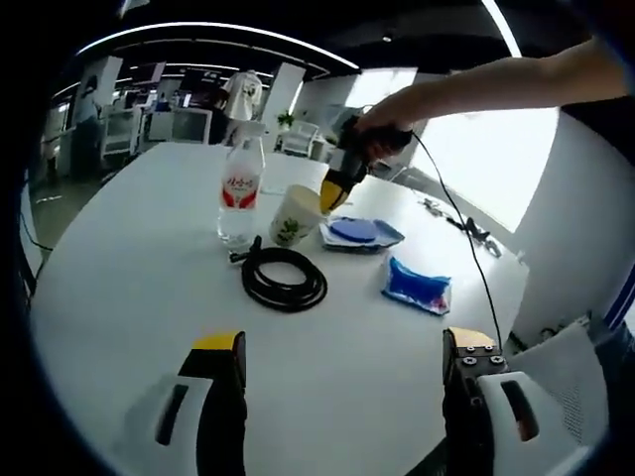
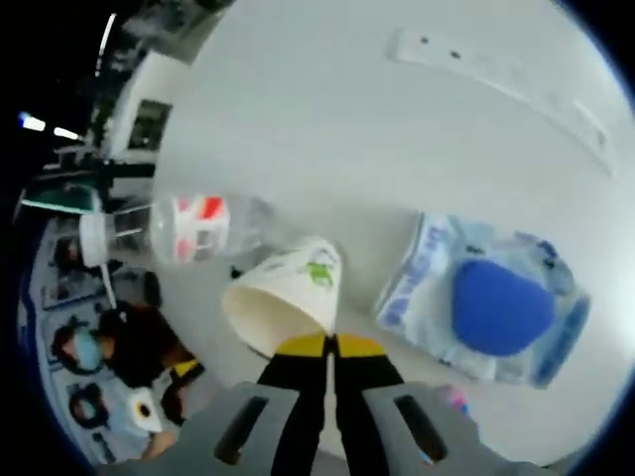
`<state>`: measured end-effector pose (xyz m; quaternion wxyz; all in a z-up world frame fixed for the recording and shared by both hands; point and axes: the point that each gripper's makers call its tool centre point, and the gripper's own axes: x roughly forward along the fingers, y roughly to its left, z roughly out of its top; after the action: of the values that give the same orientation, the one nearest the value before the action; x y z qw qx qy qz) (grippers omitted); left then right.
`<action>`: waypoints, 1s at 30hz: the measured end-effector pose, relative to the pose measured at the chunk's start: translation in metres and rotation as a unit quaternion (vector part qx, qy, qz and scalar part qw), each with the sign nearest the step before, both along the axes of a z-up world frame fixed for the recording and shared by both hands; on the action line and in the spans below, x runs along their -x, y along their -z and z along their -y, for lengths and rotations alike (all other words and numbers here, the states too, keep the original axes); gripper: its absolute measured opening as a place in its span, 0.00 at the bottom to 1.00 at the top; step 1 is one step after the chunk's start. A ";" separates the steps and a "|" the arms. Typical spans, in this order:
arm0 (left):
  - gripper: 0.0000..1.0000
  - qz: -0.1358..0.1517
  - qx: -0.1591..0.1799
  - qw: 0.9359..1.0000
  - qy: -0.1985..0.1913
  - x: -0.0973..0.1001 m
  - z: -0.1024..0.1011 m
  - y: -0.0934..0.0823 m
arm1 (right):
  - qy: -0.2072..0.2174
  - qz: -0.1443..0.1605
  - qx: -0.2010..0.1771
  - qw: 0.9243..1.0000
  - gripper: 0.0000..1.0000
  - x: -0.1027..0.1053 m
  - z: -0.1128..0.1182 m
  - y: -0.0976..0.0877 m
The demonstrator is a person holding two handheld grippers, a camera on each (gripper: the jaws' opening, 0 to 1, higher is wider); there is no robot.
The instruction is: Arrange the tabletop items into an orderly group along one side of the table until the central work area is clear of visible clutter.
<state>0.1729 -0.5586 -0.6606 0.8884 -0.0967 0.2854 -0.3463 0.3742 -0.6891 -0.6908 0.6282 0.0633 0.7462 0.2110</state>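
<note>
A white paper cup [image 1: 294, 214] with a green print stands beside a clear water bottle [image 1: 239, 191] with a red label. My right gripper [image 1: 335, 190], held by a hand, is shut on the cup's rim. In the right gripper view the jaws [image 2: 330, 343] pinch the wall of the cup [image 2: 288, 290], with the bottle [image 2: 189, 228] just beyond it. A coiled black cable [image 1: 284, 279] lies in front of the cup. A clear packet with a blue pad [image 1: 359, 233] [image 2: 496, 307] and a blue packet [image 1: 417, 285] lie to the right. My left gripper [image 1: 342, 340] hangs open over bare table.
The white table [image 1: 129, 268] is round-edged, with its rim close on the left and near side. A thin black cord [image 1: 458, 216] trails along the far right side. A white power strip [image 2: 496, 74] lies on the table past the packet. Chairs and people are in the room behind.
</note>
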 end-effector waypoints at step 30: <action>0.81 -0.013 0.022 0.999 -0.031 0.001 -0.007 0.004 | -0.023 -0.006 0.044 0.999 0.00 -0.025 0.000 0.002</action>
<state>0.1721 -0.5513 -0.6647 0.8925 -0.1301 0.2862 -0.3233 0.3991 -0.6889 -0.6924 0.6211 0.0198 0.7597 0.1916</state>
